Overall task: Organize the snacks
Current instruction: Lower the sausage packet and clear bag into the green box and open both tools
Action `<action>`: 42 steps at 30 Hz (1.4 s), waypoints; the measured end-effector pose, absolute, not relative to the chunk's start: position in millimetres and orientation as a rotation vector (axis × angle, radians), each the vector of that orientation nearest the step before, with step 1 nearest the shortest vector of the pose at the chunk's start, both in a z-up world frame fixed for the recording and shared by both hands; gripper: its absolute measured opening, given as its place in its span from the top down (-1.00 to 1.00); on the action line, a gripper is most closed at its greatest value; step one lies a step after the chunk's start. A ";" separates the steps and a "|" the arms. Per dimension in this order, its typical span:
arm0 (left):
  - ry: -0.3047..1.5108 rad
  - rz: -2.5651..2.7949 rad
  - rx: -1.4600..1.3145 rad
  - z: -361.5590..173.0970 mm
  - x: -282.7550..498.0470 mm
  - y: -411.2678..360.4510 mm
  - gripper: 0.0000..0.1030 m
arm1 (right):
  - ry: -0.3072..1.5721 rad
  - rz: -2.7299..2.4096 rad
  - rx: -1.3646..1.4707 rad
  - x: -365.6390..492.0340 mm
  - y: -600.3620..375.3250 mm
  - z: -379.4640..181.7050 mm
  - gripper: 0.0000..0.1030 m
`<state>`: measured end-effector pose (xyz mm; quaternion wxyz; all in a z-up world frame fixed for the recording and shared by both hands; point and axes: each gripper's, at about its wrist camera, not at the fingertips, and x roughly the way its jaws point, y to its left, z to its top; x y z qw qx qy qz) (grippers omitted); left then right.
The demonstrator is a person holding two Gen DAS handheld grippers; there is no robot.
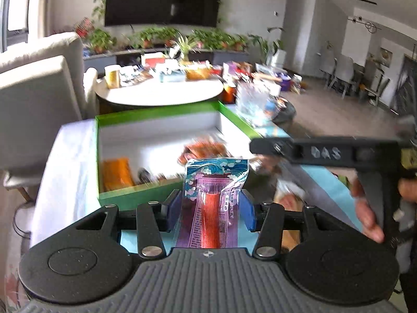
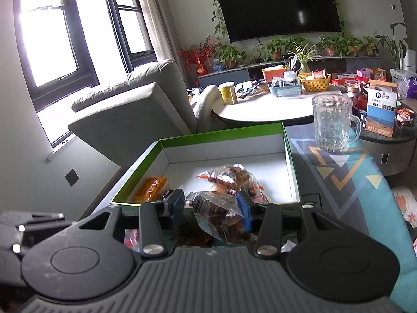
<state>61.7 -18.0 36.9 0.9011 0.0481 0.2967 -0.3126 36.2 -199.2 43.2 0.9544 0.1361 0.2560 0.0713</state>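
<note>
Left wrist view: left hand-held gripper (image 1: pixel 211 206) clamps a purple snack packet (image 1: pixel 212 200) before the green box (image 1: pixel 135 197).

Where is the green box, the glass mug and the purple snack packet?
green box (image 2: pixel 294 165), right wrist view, on its right wall.
glass mug (image 2: pixel 331 122), right wrist view, on its body.
purple snack packet (image 1: pixel 212 203), left wrist view, on its printed front.

Black gripper (image 1: pixel 212 211), blue pads, grey ribbed body.
</note>
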 end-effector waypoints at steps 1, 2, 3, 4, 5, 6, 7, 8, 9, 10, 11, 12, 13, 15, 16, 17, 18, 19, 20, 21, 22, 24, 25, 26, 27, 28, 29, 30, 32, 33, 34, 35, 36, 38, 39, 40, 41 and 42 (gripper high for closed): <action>0.600 -0.633 0.102 40.6 65.9 -17.1 0.13 | 0.514 0.144 0.276 37.4 -199.6 44.6 0.32; 0.585 -0.622 0.103 44.8 70.0 -15.5 0.13 | 0.508 0.143 0.277 38.6 -200.4 46.0 0.32; 0.573 -0.615 0.102 47.1 75.2 -16.4 0.13 | 0.502 0.142 0.280 40.0 -201.4 47.5 0.32; 0.561 -0.605 0.100 49.4 80.6 -16.6 0.13 | 0.496 0.141 0.282 41.5 -202.2 49.1 0.32; 0.552 -0.593 0.098 50.9 85.8 -17.1 0.13 | 0.490 0.140 0.284 43.2 -203.0 50.7 0.32; 0.547 -0.586 0.096 52.1 90.2 -17.3 0.13 | 0.485 0.139 0.284 44.9 -203.6 52.1 0.32; 0.543 -0.579 0.094 52.7 95.6 -18.5 0.13 | 0.480 0.137 0.283 47.3 -204.0 53.6 0.32; 0.542 -0.571 0.092 52.7 101.1 -19.9 0.13 | 0.477 0.135 0.282 49.1 -204.0 54.8 0.32; 0.543 -0.563 0.091 52.9 106.3 -21.3 0.13 | 0.472 0.133 0.282 51.6 -204.3 56.1 0.32; 0.544 -0.557 0.089 52.6 111.1 -22.6 0.13 | 0.468 0.130 0.282 53.4 -204.9 56.8 0.32; 0.545 -0.553 0.086 52.4 115.3 -23.6 0.13 | 0.465 0.129 0.283 56.1 -205.4 57.6 0.32; 0.544 -0.550 0.084 53.3 118.7 -24.2 0.13 | 0.464 0.127 0.283 59.0 -206.0 58.3 0.32; 0.542 -0.548 0.082 53.4 122.7 -24.6 0.13 | 0.463 0.125 0.282 61.9 -205.7 59.0 0.32; 0.536 -0.540 0.079 53.9 130.2 -26.9 0.13 | 0.462 0.121 0.280 68.6 -205.3 59.7 0.32; 0.532 -0.535 0.079 54.3 133.9 -28.1 0.13 | 0.462 0.119 0.280 71.0 -205.1 59.6 0.32; 0.529 -0.532 0.082 54.9 137.4 -29.2 0.13 | 0.462 0.119 0.279 72.7 -205.3 59.6 0.32; 0.526 -0.529 0.085 55.2 141.5 -30.7 0.13 | 0.462 0.119 0.277 75.4 -205.4 59.7 0.32; 0.525 -0.529 0.087 55.3 144.1 -32.2 0.13 | 0.464 0.118 0.275 78.2 -205.2 59.0 0.32; 0.525 -0.528 0.088 55.0 147.4 -33.3 0.12 | 0.468 0.118 0.273 80.3 -205.4 57.7 0.32; 0.526 -0.526 0.090 54.3 151.2 -34.5 0.13 | 0.474 0.116 0.272 82.2 -205.6 56.2 0.32; 0.527 -0.524 0.094 53.2 154.6 -35.8 0.13 | 0.481 0.113 0.272 85.0 -206.1 54.0 0.32; 0.533 -0.520 0.098 49.9 158.9 -38.3 0.13 | 0.492 0.104 0.275 89.1 -207.0 50.6 0.32; 0.538 -0.520 0.098 47.8 161.8 -38.7 0.12 | 0.497 0.099 0.276 91.9 -208.0 48.7 0.32; 0.544 -0.521 0.096 45.3 164.3 -38.6 0.12 | 0.501 0.095 0.278 94.3 -208.3 47.5 0.32; 0.550 -0.521 0.094 43.2 166.4 -38.8 0.12 | 0.504 0.091 0.280 96.6 -208.8 47.1 0.32; 0.558 -0.520 0.092 41.3 168.4 -39.1 0.12 | 0.507 0.087 0.281 100.0 -209.9 46.3 0.32; 0.564 -0.518 0.090 38.9 170.5 -38.8 0.12 | 0.508 0.084 0.280 102.8 -210.5 46.2 0.32; 0.569 -0.517 0.088 37.4 171.9 -38.8 0.13 | 0.508 0.081 0.278 105.9 -210.9 46.2 0.32; 0.579 -0.514 0.085 34.9 175.7 -38.0 0.13 | 0.506 0.073 0.277 112.0 -211.4 46.0 0.32; 0.585 -0.511 0.085 33.5 177.6 -37.6 0.13 | 0.506 0.070 0.277 114.8 -211.8 45.8 0.32; 0.590 -0.508 0.086 32.2 179.2 -37.4 0.13 | 0.507 0.068 0.277 117.3 -212.2 45.1 0.32; 0.592 -0.505 0.087 31.1 180.5 -37.0 0.13 | 0.508 0.067 0.278 119.1 -212.3 44.0 0.32; 0.595 -0.504 0.088 29.9 181.7 -36.7 0.12 | 0.511 0.066 0.279 120.4 -213.0 42.6 0.32; 0.603 -0.499 0.086 27.6 185.4 -36.1 0.12 | 0.518 0.062 0.284 122.8 -214.2 39.8 0.32; 0.607 -0.498 0.084 26.2 186.4 -36.0 0.12 | 0.521 0.060 0.286 124.0 -214.8 38.7 0.32; 0.611 -0.497 0.082 24.9 187.0 -36.2 0.11 | 0.524 0.059 0.288 124.5 -215.1 37.7 0.32; 0.616 -0.497 0.081 23.7 187.4 -36.9 0.10 | 0.527 0.058 0.289 125.4 -215.4 36.9 0.32; 0.619 -0.497 0.082 22.7 188.1 -37.3 0.06 | 0.531 0.058 0.288 126.7 -214.8 36.2 0.32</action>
